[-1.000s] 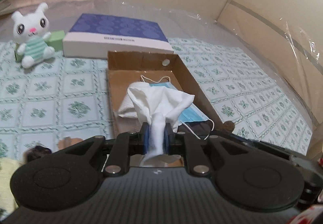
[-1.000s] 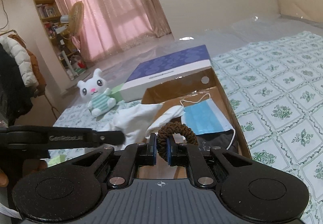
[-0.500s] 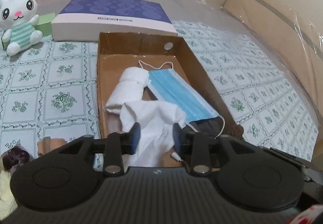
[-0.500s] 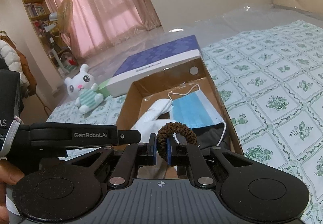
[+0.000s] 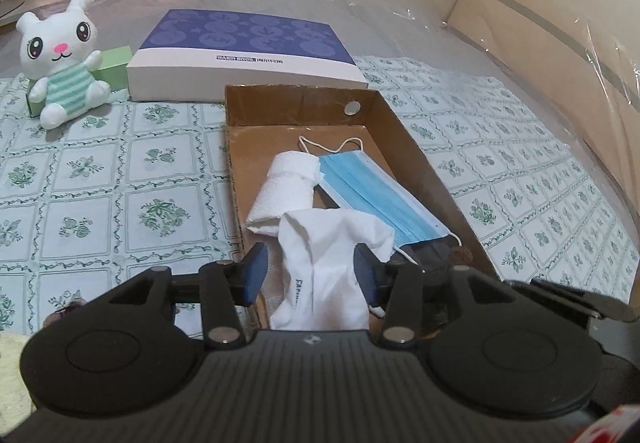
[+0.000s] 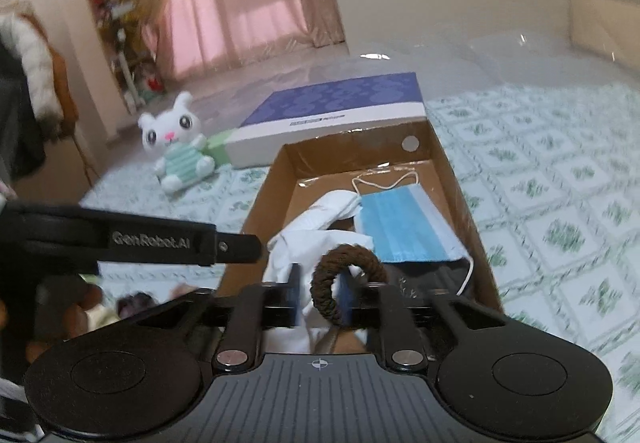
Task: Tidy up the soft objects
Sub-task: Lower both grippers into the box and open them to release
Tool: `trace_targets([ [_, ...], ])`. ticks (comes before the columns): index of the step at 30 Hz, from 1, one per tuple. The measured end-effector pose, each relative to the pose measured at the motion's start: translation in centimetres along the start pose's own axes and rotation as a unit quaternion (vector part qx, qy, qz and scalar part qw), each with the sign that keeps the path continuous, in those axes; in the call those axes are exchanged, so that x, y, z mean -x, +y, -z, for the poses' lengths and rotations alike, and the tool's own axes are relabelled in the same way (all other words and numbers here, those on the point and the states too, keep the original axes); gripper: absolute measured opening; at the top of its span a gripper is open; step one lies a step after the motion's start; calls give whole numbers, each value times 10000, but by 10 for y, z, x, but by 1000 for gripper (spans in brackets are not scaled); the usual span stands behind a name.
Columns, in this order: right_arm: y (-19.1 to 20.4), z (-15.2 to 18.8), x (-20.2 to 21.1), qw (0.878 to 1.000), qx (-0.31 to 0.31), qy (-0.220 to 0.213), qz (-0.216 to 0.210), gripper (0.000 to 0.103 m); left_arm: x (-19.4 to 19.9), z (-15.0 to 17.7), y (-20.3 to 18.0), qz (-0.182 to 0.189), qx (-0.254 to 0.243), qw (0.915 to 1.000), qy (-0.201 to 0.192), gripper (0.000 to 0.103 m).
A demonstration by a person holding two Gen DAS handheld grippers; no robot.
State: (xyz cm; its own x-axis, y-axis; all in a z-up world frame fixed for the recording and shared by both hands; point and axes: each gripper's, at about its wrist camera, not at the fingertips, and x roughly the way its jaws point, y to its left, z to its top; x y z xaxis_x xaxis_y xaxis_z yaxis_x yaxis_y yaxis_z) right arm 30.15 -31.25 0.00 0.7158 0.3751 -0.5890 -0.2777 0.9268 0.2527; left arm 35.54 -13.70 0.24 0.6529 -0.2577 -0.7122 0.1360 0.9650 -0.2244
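1. Black housings fill the bottom of both wrist views, cutting off whatever lies nearest the person.
2. From the left wrist, the left tongs stand spread wide, gripping nothing; the white cloth lies between the fingers at the near end of the cardboard box, its lower edge hidden behind the housing.
3. From the right wrist, the right tongs are partly apart, with a brown braided hair tie standing between the fingers over the box's near end; whether both pads press it is hard to tell, as this view is motion-blurred.
4. Only the right view shows the hair tie whole; the left view shows just a brown scrap at the box's near right corner.
5. Inside the box, beyond the cloth, lie a rolled white tissue and, touching its right side, a blue face mask overlapping a dark item that is mostly covered.
6. Left of the box's near corner, small things on the patterned bed cover are too cut off to name.
7. Behind the box sits a purple-topped flat box; left of it a white plush bunny leans on a green block.
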Motion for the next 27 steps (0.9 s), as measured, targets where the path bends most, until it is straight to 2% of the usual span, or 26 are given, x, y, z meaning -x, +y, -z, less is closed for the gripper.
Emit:
trace_targets([
  [1, 3, 0, 0, 9999, 107, -37, 43, 61, 2, 1, 1, -5, -8, 10000, -23, 44],
  [3, 6, 1, 1, 9996, 253, -138, 71, 71, 7, 2, 2, -36, -77, 9999, -67, 44],
  [6, 7, -2, -1, 9991, 415, -10, 76, 71, 11, 3, 4, -90, -136, 9998, -104, 45],
  [16, 1, -2, 1, 9992, 275, 154, 243, 71, 19, 3, 5, -36, -148, 9998, -135, 45],
  [27, 0, 1, 16, 9996, 88, 87, 270, 71, 30, 10, 1, -26, -246, 9996, -137, 47],
])
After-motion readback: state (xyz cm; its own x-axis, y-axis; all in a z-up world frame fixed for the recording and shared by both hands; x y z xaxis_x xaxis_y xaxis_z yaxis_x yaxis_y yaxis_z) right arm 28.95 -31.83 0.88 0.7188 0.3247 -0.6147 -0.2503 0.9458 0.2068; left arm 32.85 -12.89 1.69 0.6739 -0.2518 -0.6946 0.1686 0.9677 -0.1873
